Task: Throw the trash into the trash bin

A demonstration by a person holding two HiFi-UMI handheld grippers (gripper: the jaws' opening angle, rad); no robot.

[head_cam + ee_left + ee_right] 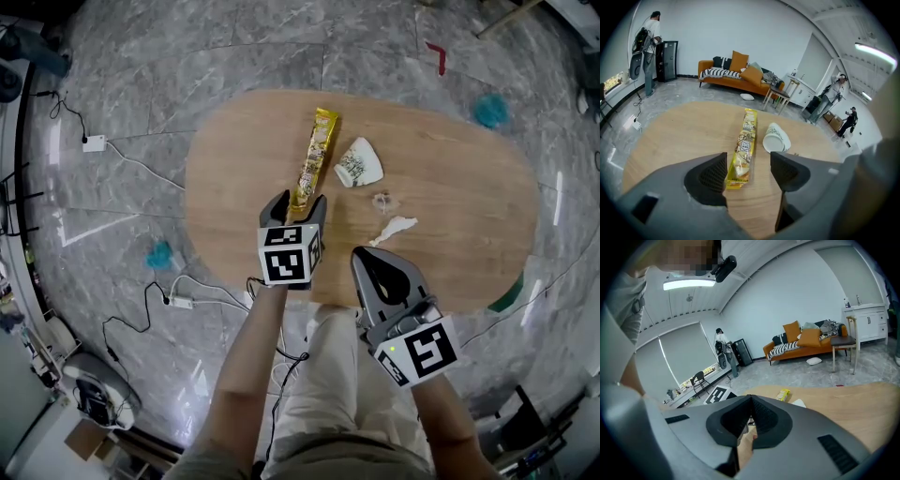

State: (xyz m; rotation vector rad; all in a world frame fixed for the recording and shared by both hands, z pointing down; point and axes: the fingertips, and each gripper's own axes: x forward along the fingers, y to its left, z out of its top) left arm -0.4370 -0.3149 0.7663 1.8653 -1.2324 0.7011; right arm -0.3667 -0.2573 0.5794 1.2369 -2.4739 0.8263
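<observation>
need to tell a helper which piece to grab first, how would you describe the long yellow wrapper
On the oval light wooden table, look left of centre. The long yellow plastic snack wrapper lies flat beside a tipped-over white paper cup. It is the only long, shiny yellow piece there.

Grey plastic left tool and right tool, black-and-white square-marker cubes, beige trousers, bare forearms

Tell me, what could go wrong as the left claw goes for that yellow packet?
The open left gripper straddles only the near end of the yellow packet, off-centre, so it may slip or dangle. The paper cup lies on its side close by and might get nudged and roll.
</observation>
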